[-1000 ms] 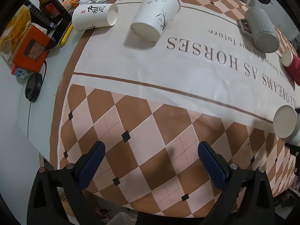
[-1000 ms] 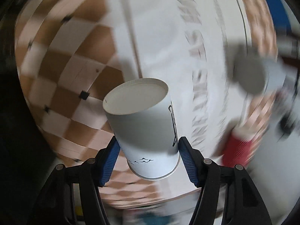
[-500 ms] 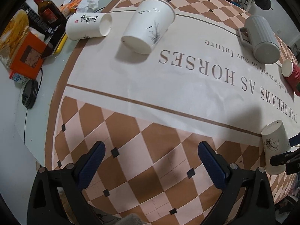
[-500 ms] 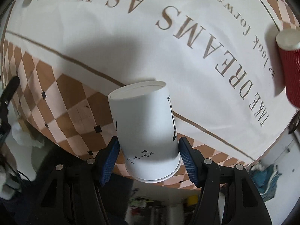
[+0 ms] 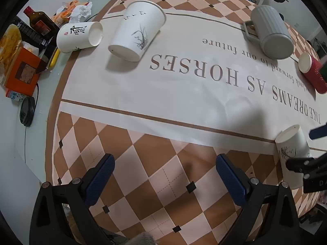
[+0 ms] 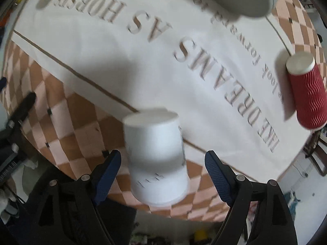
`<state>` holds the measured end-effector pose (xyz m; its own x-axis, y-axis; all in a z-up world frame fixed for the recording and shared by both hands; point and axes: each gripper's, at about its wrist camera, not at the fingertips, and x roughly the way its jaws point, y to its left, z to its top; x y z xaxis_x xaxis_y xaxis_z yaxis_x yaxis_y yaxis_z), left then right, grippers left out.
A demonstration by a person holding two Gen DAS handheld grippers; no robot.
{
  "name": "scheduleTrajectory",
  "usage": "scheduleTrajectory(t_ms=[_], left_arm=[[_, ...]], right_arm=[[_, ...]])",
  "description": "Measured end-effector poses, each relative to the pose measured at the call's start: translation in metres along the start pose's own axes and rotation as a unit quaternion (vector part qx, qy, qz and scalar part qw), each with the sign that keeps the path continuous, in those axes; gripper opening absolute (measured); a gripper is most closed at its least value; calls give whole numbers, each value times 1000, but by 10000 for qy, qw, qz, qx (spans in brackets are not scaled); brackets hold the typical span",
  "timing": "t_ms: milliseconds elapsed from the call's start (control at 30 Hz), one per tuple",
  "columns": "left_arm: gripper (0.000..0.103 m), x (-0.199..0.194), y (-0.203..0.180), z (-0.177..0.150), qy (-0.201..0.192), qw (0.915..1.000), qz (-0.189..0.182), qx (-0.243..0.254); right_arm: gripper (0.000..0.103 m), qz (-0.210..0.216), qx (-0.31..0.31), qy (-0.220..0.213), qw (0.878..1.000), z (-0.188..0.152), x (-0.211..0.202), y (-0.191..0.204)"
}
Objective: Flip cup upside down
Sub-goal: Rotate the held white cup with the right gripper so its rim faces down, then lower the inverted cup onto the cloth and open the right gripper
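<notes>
Now that my right claw (image 6: 162, 164) has let go, its blue fingers stand spread with a gap on both sides of the white paper cup (image 6: 156, 156), where half a second ago they pinched its walls. The cup sits bottom up, mouth down, on the checked part of the cloth near the front edge of the worktop (image 5: 143, 163), just short of the brown stripe. It looks blurred in the right wrist view, so I cannot tell whether it has fully settled; I judge the flip for this cup as good as done, with only the backing-off left.

Starting at the left, my left claw (image 5: 163, 175) hangs released and empty over the brown and pink checks, much as it did a second ago. Beyond it lie a bottle (image 5: 40, 23), an orange box (image 5: 21, 73) and a small black lid (image 5: 26, 111) on the bare margin. On the white band of the cloth, a small cup with a brush character (image 5: 78, 36) lies on its side, and a larger cup with a grass drawing (image 5: 137, 34) lies tilted beside it. Further right a grey ribbed mug (image 5: 269, 32) and a red ripple cup (image 6: 306, 94) also lie on their sides. Those look like the next candidates.
</notes>
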<state>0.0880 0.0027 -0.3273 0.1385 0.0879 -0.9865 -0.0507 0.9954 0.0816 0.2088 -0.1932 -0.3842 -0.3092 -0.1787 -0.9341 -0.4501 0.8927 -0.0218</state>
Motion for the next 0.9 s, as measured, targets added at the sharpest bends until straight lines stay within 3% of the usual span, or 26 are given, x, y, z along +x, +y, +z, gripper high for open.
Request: scheduleTrajectory(t_ms=[33, 67, 167, 267, 367, 533, 667, 800, 900], left_arm=[[101, 0, 1, 0, 15, 10000, 2, 5], [101, 1, 0, -1, 30, 10000, -8, 2], [101, 2, 1, -1, 61, 9998, -143, -89], [101, 5, 2, 2, 71, 9989, -393, -232], [101, 10, -3, 8, 129, 9984, -494, -252], [103, 13, -19, 18, 28, 9990, -434, -59], [103, 14, -34, 25, -58, 9991, -410, 88], [103, 14, -46, 27, -92, 9990, -354, 236], [103, 13, -53, 25, -102, 9990, -282, 330]], right_arm=[[67, -22, 11, -69, 10000, 1, -1, 0], [60, -2, 48, -143, 9999, 1, -1, 0], [60, 194, 282, -581, 9977, -1, -14, -6], [60, 474, 687, -1502, 9851, -10, -41, -21], [60, 609, 1098, -2475, 9607, -20, -62, -37], [60, 579, 1713, -4052, 8962, -35, -71, -54], [60, 570, 1958, -4681, 8598, -35, -54, -58], [60, 479, 2086, -5021, 8379, -46, -39, -55], [60, 360, 2013, -5103, 8353, -52, -35, -45]])
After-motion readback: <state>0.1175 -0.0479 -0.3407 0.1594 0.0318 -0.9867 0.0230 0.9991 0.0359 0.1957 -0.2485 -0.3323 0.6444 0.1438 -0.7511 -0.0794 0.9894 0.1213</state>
